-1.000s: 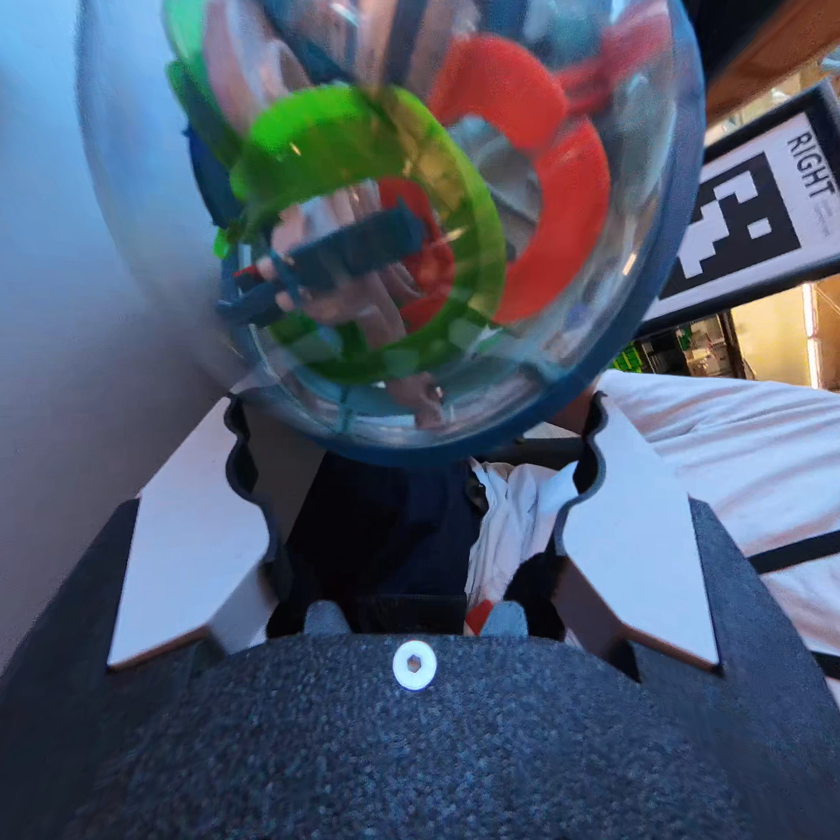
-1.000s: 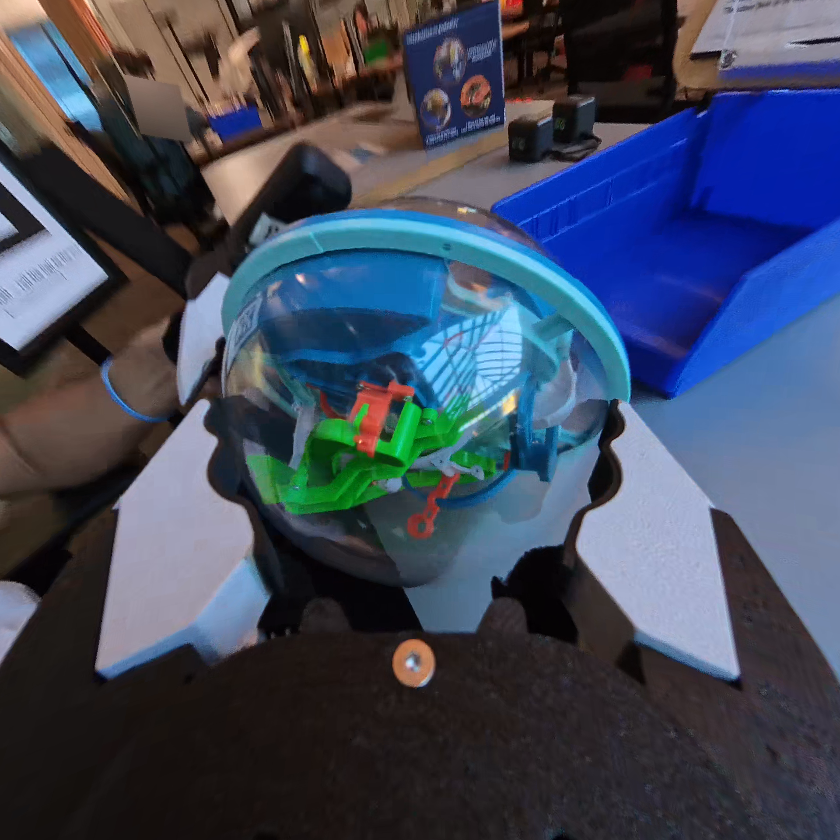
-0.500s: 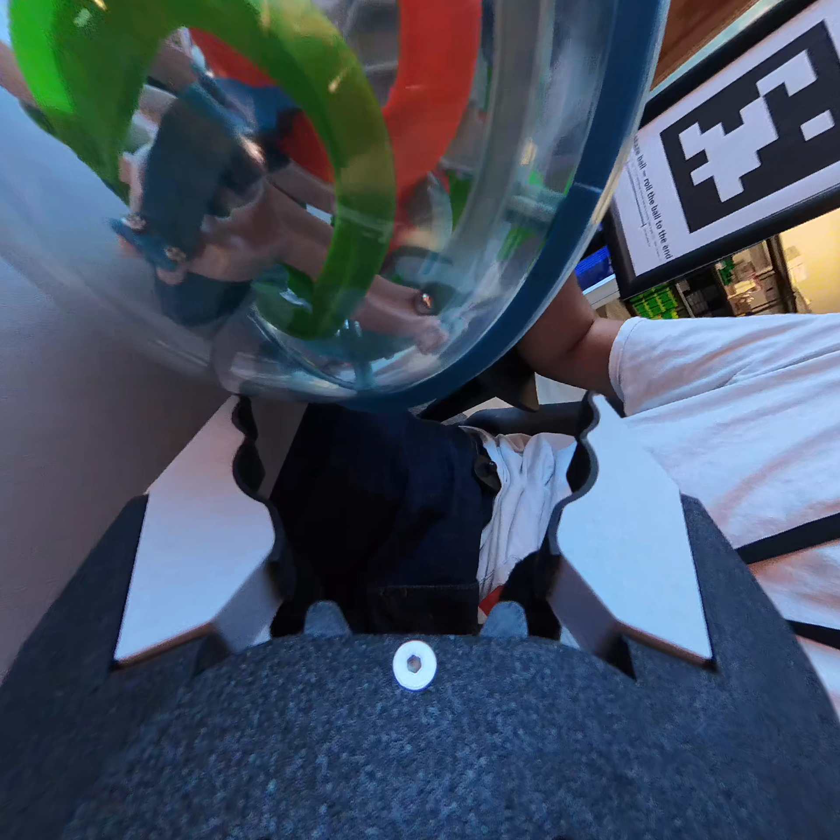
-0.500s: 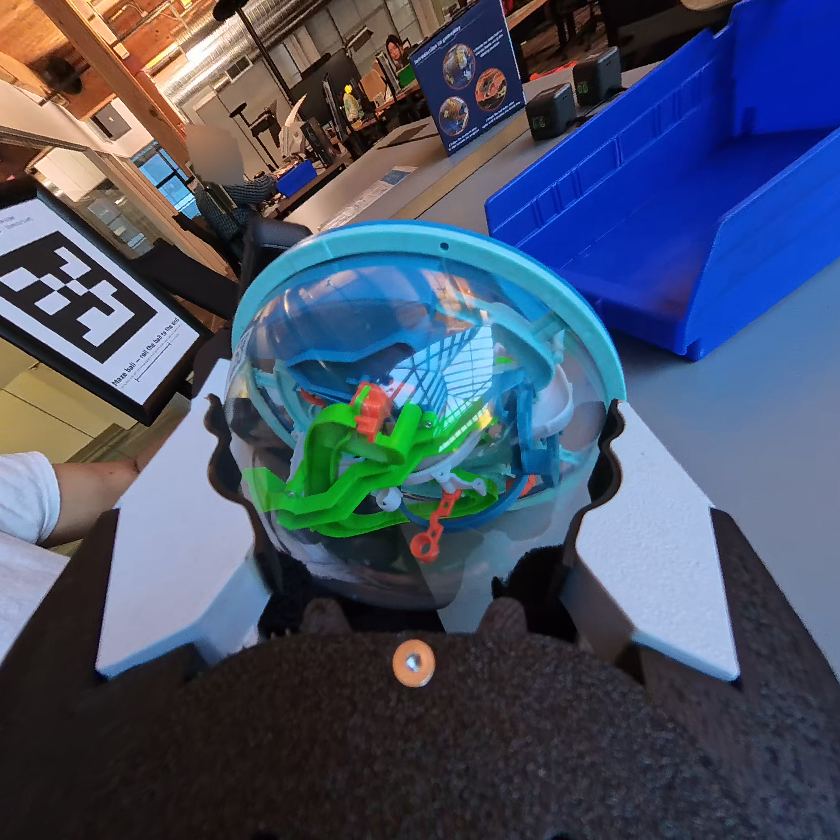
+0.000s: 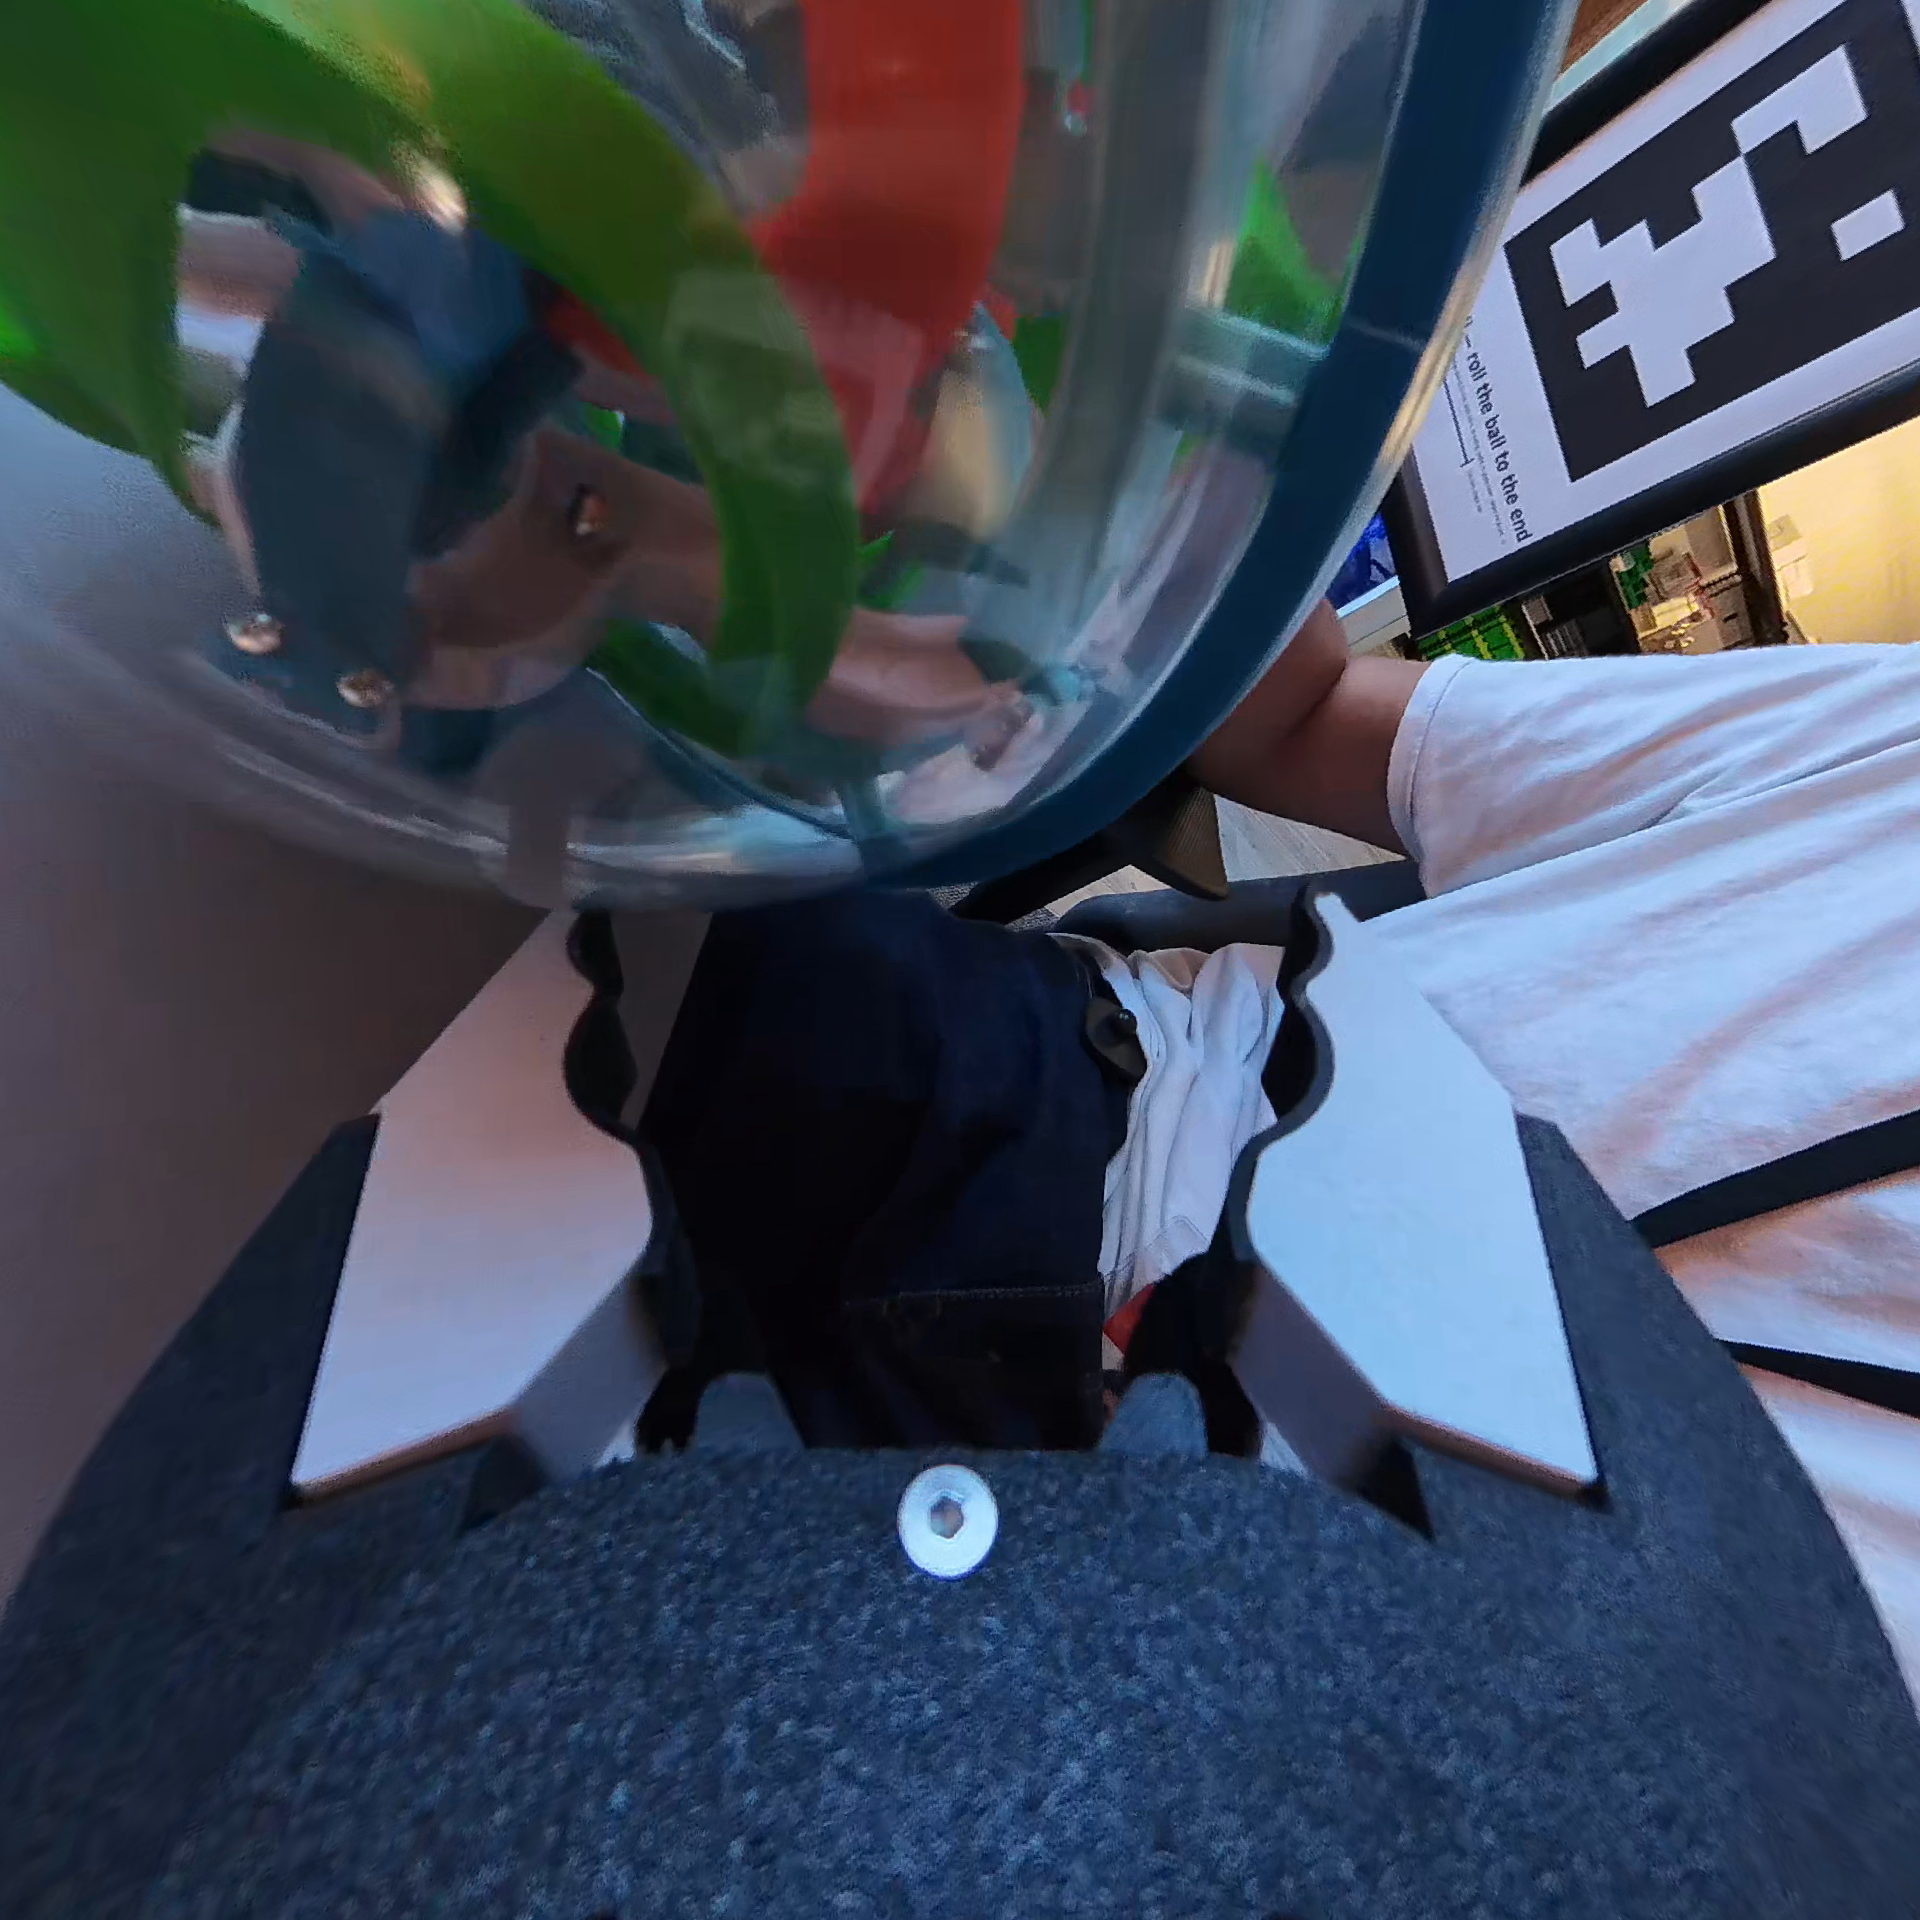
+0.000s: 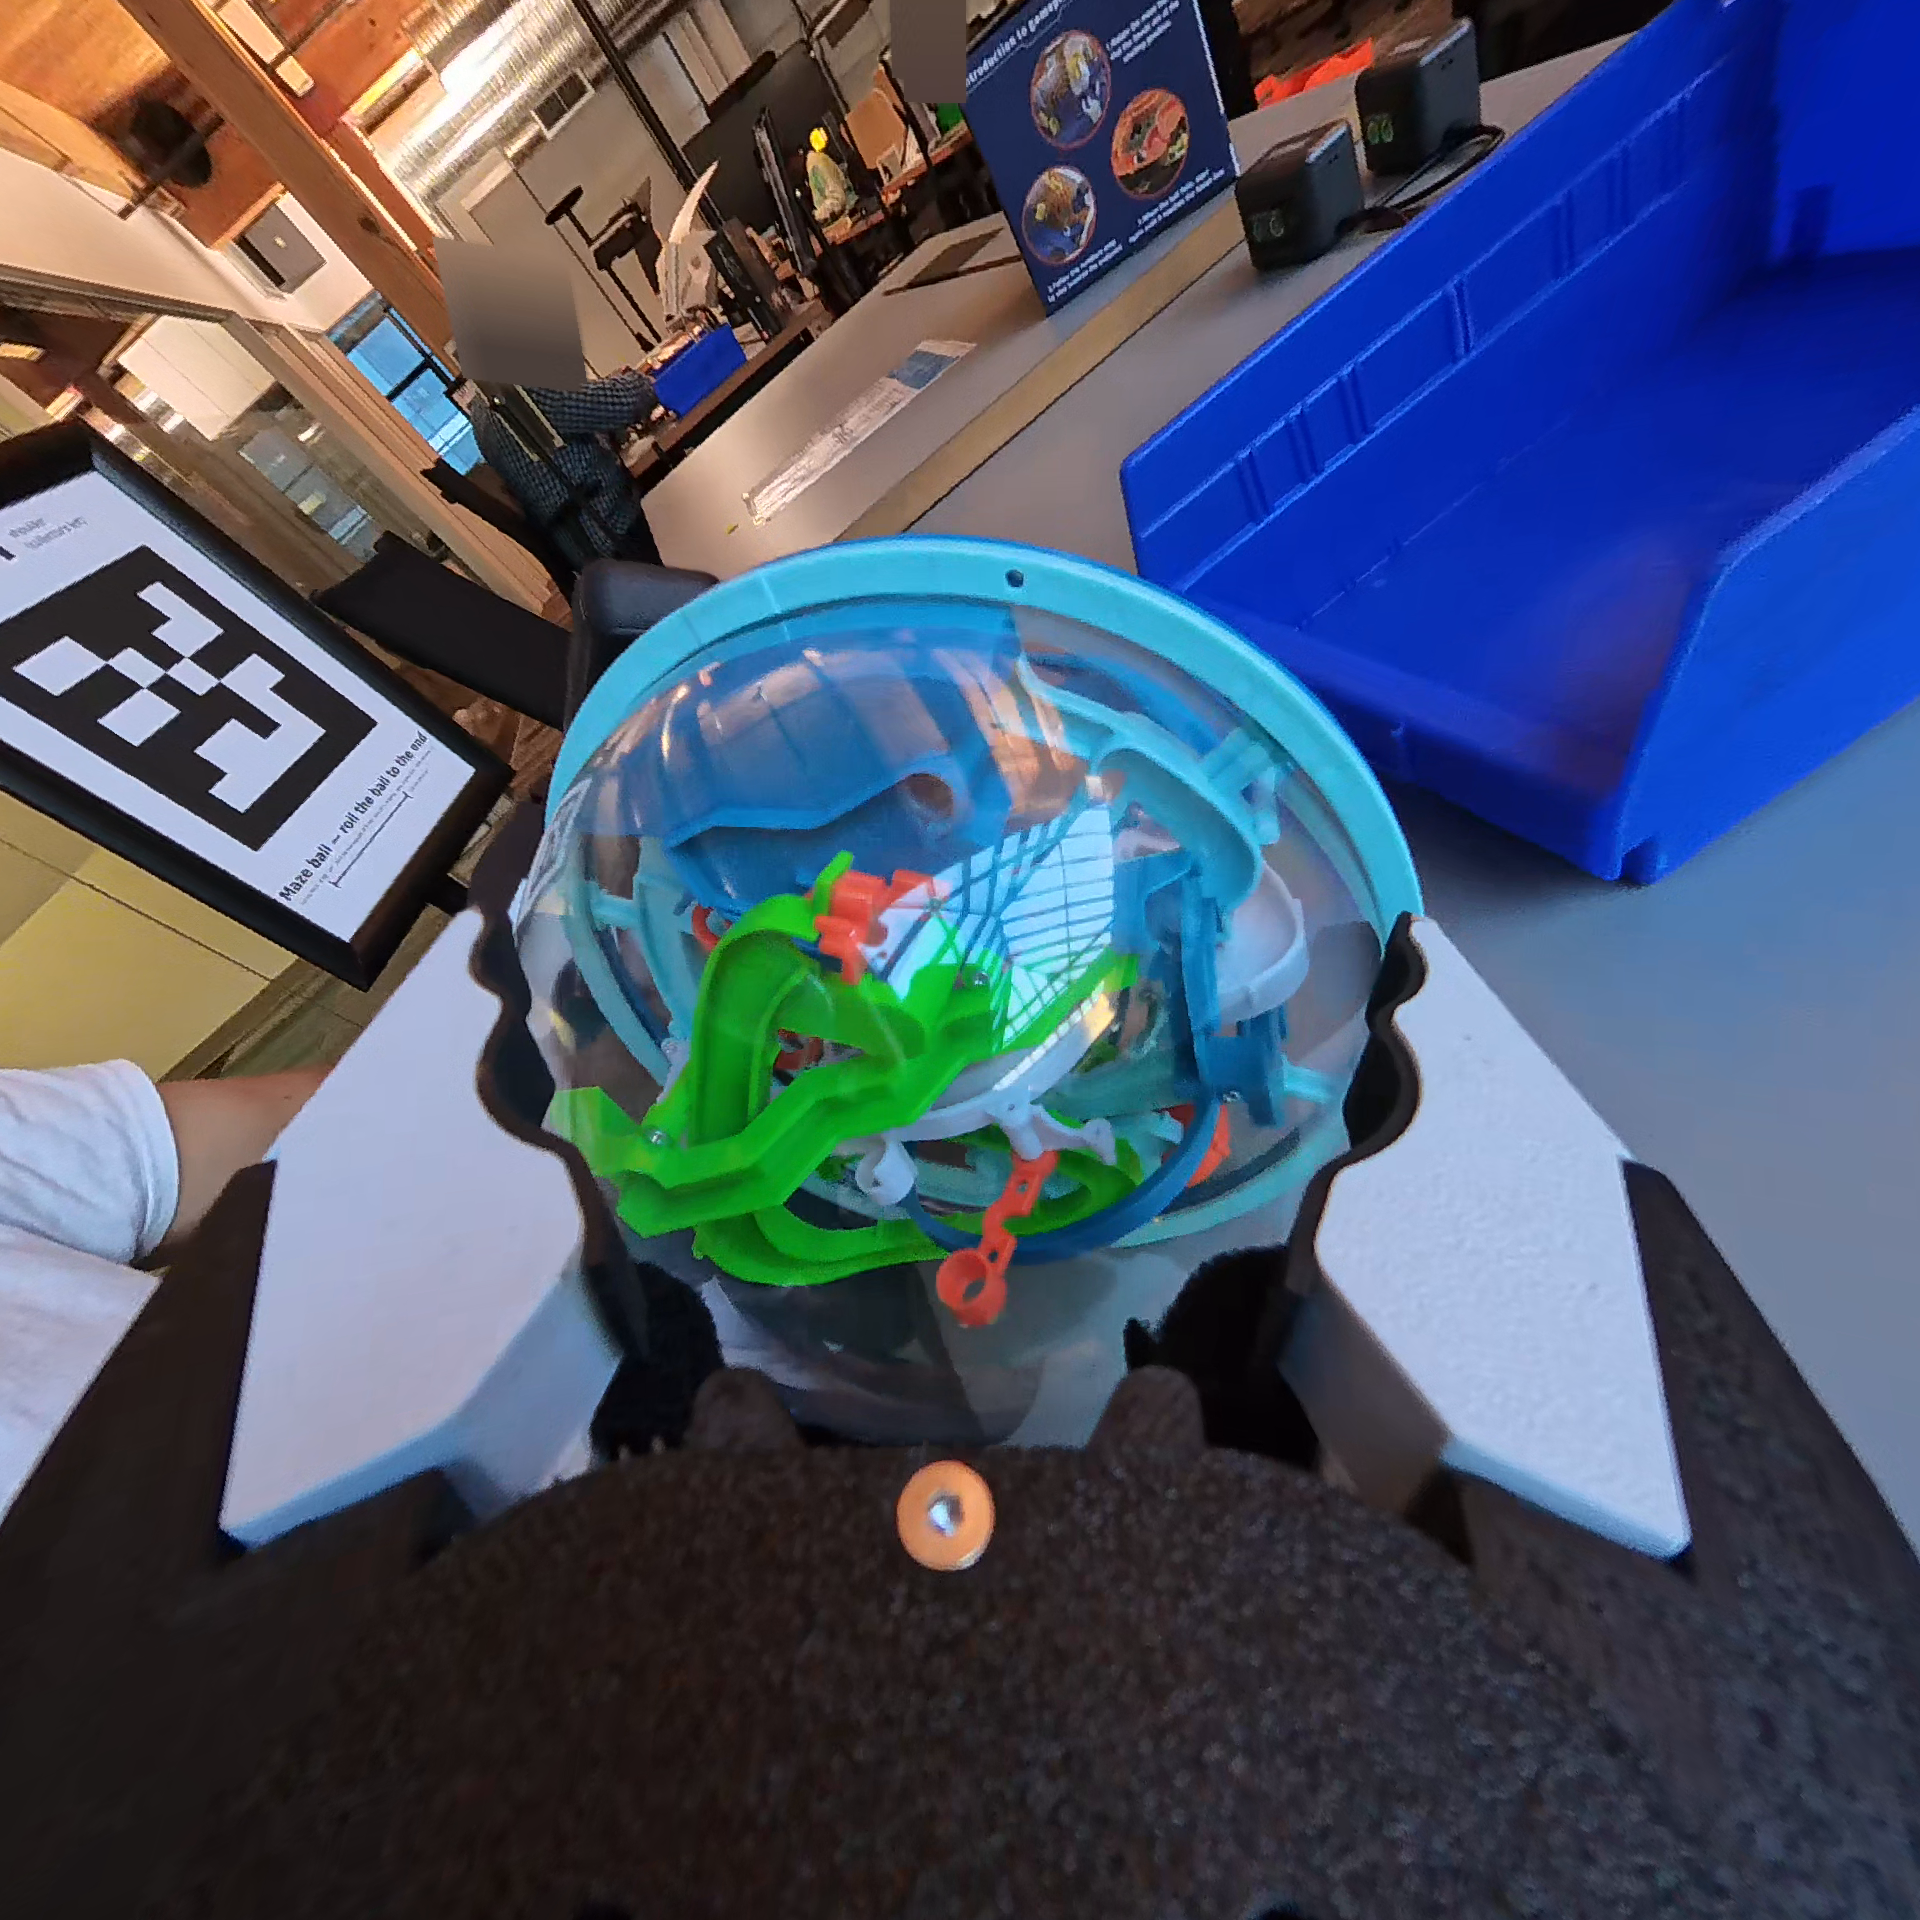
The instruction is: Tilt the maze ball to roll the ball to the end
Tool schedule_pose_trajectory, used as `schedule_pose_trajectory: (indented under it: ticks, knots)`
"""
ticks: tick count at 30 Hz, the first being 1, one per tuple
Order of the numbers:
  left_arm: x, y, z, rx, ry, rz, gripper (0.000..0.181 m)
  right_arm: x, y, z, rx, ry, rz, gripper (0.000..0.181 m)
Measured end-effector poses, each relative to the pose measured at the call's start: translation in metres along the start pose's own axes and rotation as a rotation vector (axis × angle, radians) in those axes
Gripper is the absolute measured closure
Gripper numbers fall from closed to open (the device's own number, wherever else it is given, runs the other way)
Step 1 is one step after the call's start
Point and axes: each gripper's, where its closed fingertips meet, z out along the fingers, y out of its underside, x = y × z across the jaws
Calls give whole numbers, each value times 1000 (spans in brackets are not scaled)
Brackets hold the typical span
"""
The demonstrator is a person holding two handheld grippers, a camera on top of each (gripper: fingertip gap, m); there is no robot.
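Maze ball (image 6: 966,935) clamped in right tool (image 6: 940,1049); left tool (image 5: 945,1049) wide, holding nothing; blue bin (image 6: 1558,540) bare inside.

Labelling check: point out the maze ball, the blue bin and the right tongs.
maze ball (image 6: 935,987): right wrist view, on the clear shell's front.
blue bin (image 6: 1558,644): right wrist view, on its inner floor.
right tongs (image 6: 940,1091): right wrist view, midway between the fingertips, which clamp the ball.

The maze ball (image 6: 956,966), a clear sphere with a tilted teal rim and green, orange and blue tracks inside, sits clamped off the table, its small ball seemingly hidden.
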Motion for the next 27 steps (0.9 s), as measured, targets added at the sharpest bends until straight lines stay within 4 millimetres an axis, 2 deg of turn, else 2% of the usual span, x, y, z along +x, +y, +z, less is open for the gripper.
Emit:
schedule_pose_trajectory:
  ticks: [4,6,8,10,13,16,18,21,24,27]
  knots:
    - [0,1,-9,-11,-9,39,57,1,0,-1,-7,-7,6,28]
    - [3,-3,-27,6,-41,130,63,2,-1,-1,-14,-11,6,28]
    - [-3,-16,-52,61,-160,271,76,2,-3,2,-14,-29,1,30]
    - [-13,-31,-73,99,-308,408,69,3,-6,5,-12,-67,1,32]
    - [-32,-47,-88,97,-470,563,42,10,-18,11,-3,-128,21,41]
    - [-44,-54,-80,58,-482,607,23,14,-26,18,-2,-173,15,53]
    - [-48,-57,-67,41,-442,606,22,12,-27,23,-2,-198,-4,51]
    - [-61,-58,-56,-6,-473,608,31,10,-25,25,11,-211,-27,49]
    - [-64,-62,-54,7,-503,621,36,6,-28,11,80,-201,-107,45]
    - [-62,-65,-52,23,-511,592,38,-1,-27,-19,149,-123,-190,42]
